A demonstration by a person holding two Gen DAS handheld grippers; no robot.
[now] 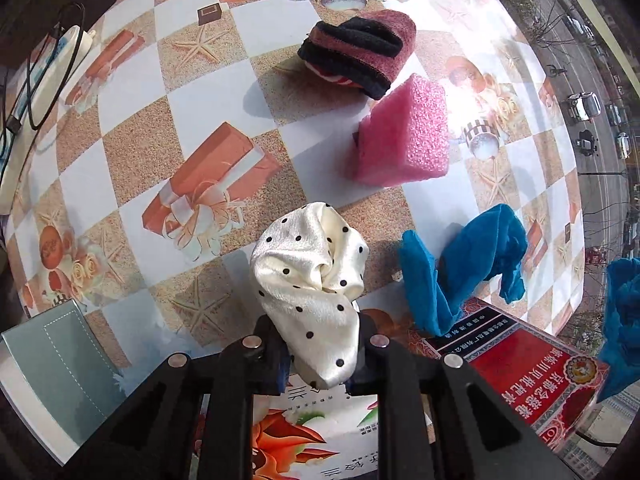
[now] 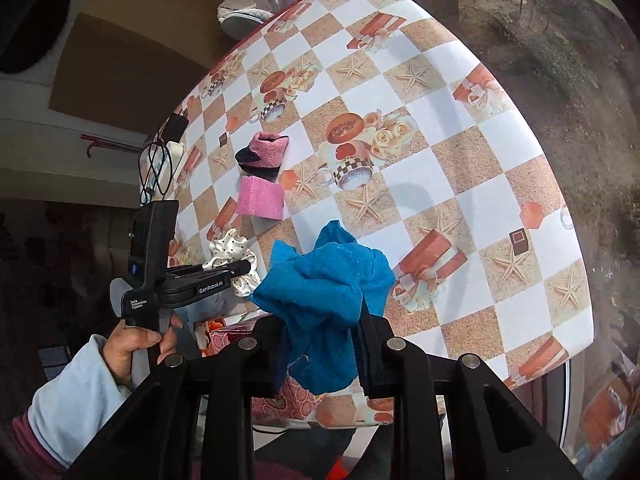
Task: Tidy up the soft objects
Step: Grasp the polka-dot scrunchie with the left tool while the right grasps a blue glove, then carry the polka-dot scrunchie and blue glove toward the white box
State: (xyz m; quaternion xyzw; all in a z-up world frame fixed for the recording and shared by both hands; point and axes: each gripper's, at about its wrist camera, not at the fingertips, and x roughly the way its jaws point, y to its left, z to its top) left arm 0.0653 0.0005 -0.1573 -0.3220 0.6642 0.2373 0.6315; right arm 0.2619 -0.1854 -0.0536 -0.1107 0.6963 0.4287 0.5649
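Clamping a white polka-dot scarf between narrowed jaws, the left gripper holds the bunched satin above the table's near edge, over a printed box and beside a red box. The right gripper is likewise closed on a blue cloth, lifted clear of the checked tablecloth near that same edge; the left wrist view shows a blue fold draped on the red box's far corner, though whether it is the same cloth cannot be told. A grey pouch lies at the near left corner. Farther in, toward the middle of the table, a pink foam block stands on edge, and just beyond it, perhaps touching, sits a rolled pink-and-black sock. A power strip and cables run along the left edge.

Both held pieces look light and limp. The satin appears slippery, so a pinch across several gathered folds, as now, seems safer than one on a loose hem. The blue knit should grip more readily but trails loose ends that could snag. The foam would likely compress and spring back; its flat faces suit the jaws best. The sock roll is probably best taken across its middle so it stays rolled.
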